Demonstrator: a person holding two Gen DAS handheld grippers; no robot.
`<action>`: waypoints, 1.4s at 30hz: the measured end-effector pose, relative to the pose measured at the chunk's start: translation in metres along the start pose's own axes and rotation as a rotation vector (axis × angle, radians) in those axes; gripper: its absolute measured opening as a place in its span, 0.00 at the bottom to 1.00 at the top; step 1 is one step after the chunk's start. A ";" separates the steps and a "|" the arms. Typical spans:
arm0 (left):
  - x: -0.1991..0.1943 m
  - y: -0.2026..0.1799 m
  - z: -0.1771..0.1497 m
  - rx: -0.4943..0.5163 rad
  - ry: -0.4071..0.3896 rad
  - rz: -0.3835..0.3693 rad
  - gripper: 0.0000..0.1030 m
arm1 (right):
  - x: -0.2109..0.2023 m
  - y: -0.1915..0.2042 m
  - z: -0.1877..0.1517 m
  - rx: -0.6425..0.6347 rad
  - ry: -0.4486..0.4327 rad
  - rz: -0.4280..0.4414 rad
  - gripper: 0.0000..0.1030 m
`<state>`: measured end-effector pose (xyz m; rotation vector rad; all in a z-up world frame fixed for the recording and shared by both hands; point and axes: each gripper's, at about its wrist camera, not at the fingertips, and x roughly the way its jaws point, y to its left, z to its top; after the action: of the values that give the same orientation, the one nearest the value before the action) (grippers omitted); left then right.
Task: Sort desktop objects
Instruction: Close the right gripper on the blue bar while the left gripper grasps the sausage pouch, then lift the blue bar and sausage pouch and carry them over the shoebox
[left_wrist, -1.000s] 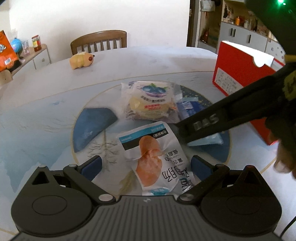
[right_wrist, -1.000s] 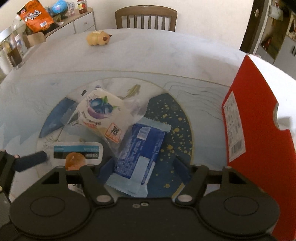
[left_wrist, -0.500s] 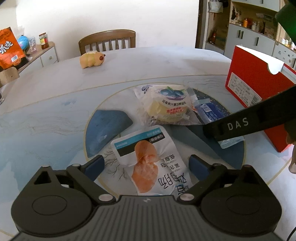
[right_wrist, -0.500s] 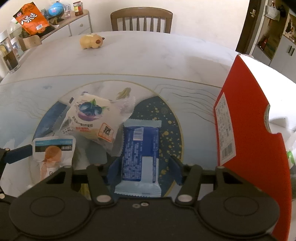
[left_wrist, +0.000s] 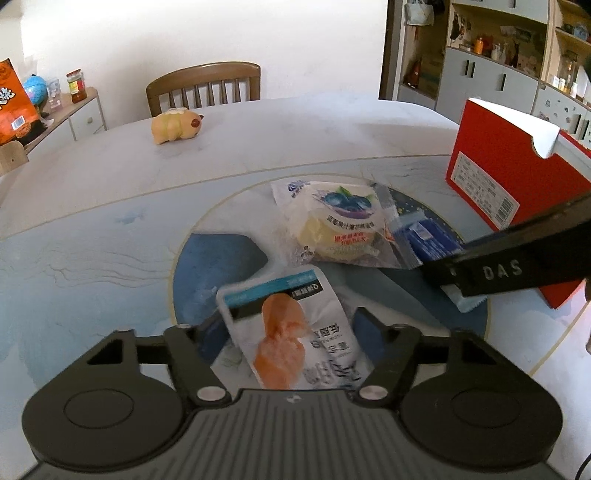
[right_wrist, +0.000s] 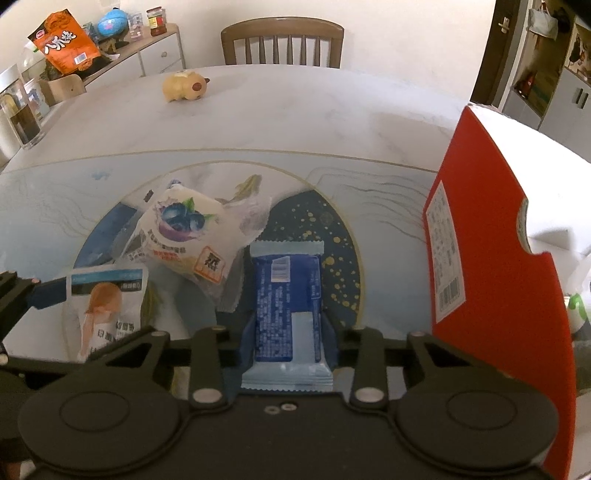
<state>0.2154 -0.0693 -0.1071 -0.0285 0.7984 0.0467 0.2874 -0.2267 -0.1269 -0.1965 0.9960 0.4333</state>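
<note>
- Left gripper (left_wrist: 291, 334): jaws spread to either side of the white snack pouch (left_wrist: 295, 336), which lies flat on the table (left_wrist: 92, 236); whether the blue pads touch it cannot be told.
- Right gripper (right_wrist: 288, 338): jaws drawn in against both long edges of the blue wrapped bar (right_wrist: 286, 295), which lies lengthwise between them on the table's dark blue roundel.
- Blueberry bun packet (right_wrist: 188, 232): beyond both grippers, its wrapper edge overlapping the bar's left side.
- Red box (right_wrist: 487, 266): upright at the table's right edge, well apart from the packets.
- Yellow plush toy (left_wrist: 175, 123): far side of the table, before a wooden chair (left_wrist: 207, 86).
</note>
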 end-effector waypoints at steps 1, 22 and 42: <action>0.000 0.003 0.000 -0.013 -0.001 -0.013 0.65 | -0.001 -0.001 -0.001 0.006 0.002 0.001 0.35; -0.030 0.021 0.001 -0.091 0.020 -0.110 0.63 | -0.042 -0.003 -0.023 0.049 0.018 0.030 0.35; -0.085 0.015 0.029 -0.053 -0.057 -0.216 0.63 | -0.112 -0.017 -0.027 0.081 -0.078 0.053 0.35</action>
<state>0.1757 -0.0553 -0.0260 -0.1629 0.7334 -0.1352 0.2219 -0.2811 -0.0471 -0.0802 0.9422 0.4449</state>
